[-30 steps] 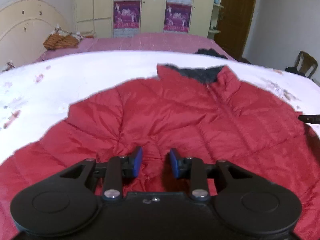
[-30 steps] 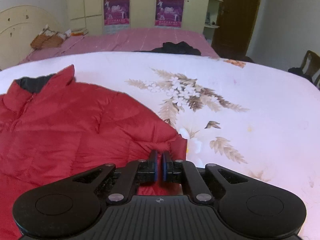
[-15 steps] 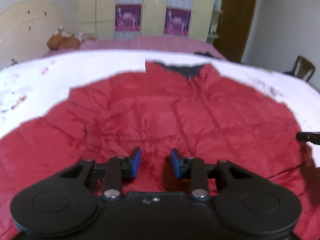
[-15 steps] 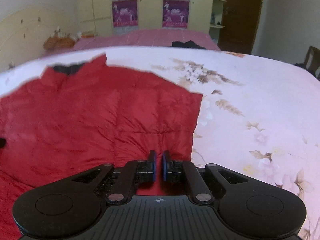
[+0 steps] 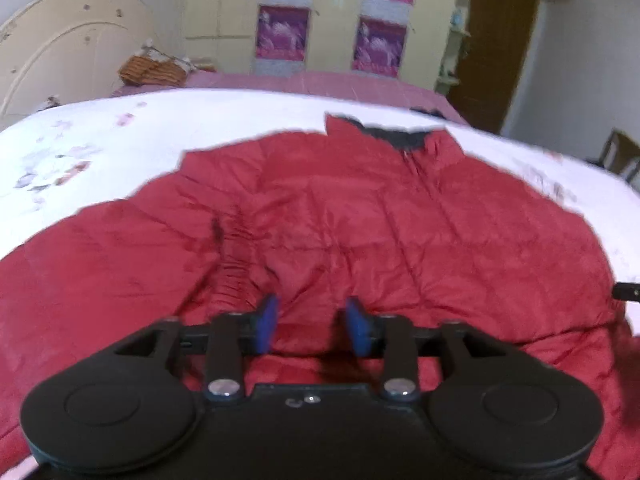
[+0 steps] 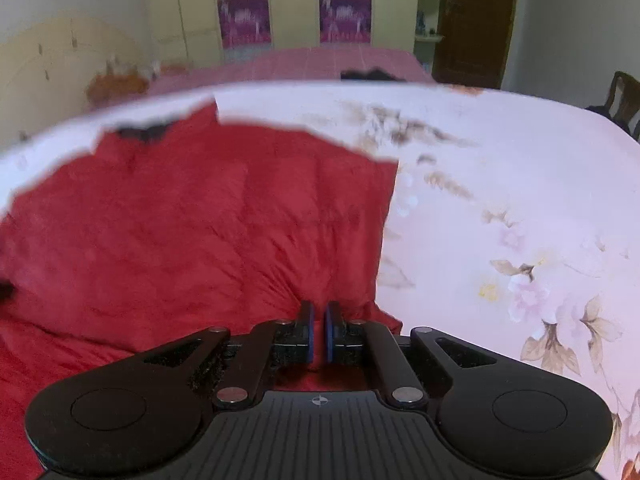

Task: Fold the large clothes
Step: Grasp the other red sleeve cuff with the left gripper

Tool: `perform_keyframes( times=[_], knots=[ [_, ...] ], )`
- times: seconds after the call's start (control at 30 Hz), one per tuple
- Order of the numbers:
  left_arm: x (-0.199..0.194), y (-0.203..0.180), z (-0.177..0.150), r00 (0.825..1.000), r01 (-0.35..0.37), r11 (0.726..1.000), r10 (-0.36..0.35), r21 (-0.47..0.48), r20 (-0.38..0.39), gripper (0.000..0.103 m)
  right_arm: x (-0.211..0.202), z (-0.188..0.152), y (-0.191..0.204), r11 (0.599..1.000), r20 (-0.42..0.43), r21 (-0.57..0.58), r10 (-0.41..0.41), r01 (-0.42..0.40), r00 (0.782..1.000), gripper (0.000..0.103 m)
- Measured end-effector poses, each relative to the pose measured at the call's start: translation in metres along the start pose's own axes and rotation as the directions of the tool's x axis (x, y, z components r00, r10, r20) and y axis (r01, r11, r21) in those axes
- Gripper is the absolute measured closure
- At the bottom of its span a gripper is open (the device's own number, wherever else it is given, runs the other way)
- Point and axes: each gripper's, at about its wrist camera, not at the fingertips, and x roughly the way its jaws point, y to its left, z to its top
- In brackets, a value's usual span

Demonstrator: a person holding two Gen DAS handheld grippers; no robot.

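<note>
My left gripper [image 5: 311, 323] has just widened its fingers, empty, above the red puffer jacket [image 5: 360, 232] spread across the bed [image 6: 500, 184]; the right gripper [image 6: 319, 332] pinches its folded-in edge.

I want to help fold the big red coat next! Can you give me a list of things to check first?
1. Red coat lies spread on the flowery sheet: ok.
2. Left claw is let go: ok, its jaws have just been opening and the pads sit apart over the coat.
3. Right claw has hold of the coat: cannot tell; it is shut at the coat's near edge, but pinched fabric isn't clearly seen.
4. Coat is smooth: not ok, wrinkles bunch near the left claw.
5. Collar lies flat at the far end: ok.
</note>
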Motion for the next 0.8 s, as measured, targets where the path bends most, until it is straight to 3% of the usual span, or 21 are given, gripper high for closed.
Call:
perform_keyframes(
  times=[0.07,0.1,0.13,0.17,0.2,0.3,0.43,0.6,0.7,0.8],
  knots=[
    [-0.020,0.008,-0.004,0.999,-0.023,0.999,0.025,-0.042,0.048,0.016,-0.015,-0.001,0.003,0.999,0.017,-0.012,-0.046,0.047,0.999,0.095],
    [-0.030,0.013,-0.007,0.997,-0.043,0.997,0.047,-0.064,0.067,0.015,-0.020,-0.002,0.004,0.998,0.022,-0.011,-0.066,0.066,0.998,0.066],
    [-0.039,0.020,-0.010,0.995,-0.048,0.995,0.055,-0.089,0.078,0.016,-0.026,-0.003,0.004,0.997,0.040,-0.006,-0.070,0.071,0.997,0.025],
    [-0.046,0.027,-0.012,0.995,-0.048,0.992,0.059,-0.119,0.085,0.018,-0.033,-0.006,0.005,0.998,0.069,-0.009,-0.055,0.056,0.996,0.023],
    [-0.057,0.039,-0.018,0.993,-0.052,0.983,0.069,-0.173,0.093,0.023,-0.039,-0.008,0.006,0.999,0.077,-0.021,-0.031,0.032,0.997,0.024],
    [-0.083,0.075,-0.036,0.990,-0.069,0.945,0.104,-0.319,0.094,0.032,-0.044,-0.011,0.012,0.999,0.061,-0.030,0.012,-0.010,0.998,0.045],
    [-0.118,0.112,-0.068,0.978,-0.129,0.886,0.187,-0.446,0.088,0.039,-0.045,-0.015,0.023,0.997,0.052,-0.039,0.074,-0.072,0.996,0.045],
    [-0.156,0.155,-0.116,0.963,-0.157,0.728,0.262,-0.667,0.060,0.041,-0.038,-0.014,0.041,0.987,0.033,-0.086,0.137,-0.134,0.990,0.045],
    [-0.172,0.183,-0.140,0.945,-0.146,0.593,0.321,-0.792,0.067,0.043,-0.036,-0.013,0.051,0.981,0.029,-0.110,0.165,-0.161,0.986,0.045],
    [-0.181,0.207,-0.156,0.930,-0.078,0.473,0.351,-0.877,0.106,0.044,-0.035,-0.012,0.058,0.977,0.029,-0.122,0.180,-0.175,0.983,0.045]
  ],
)
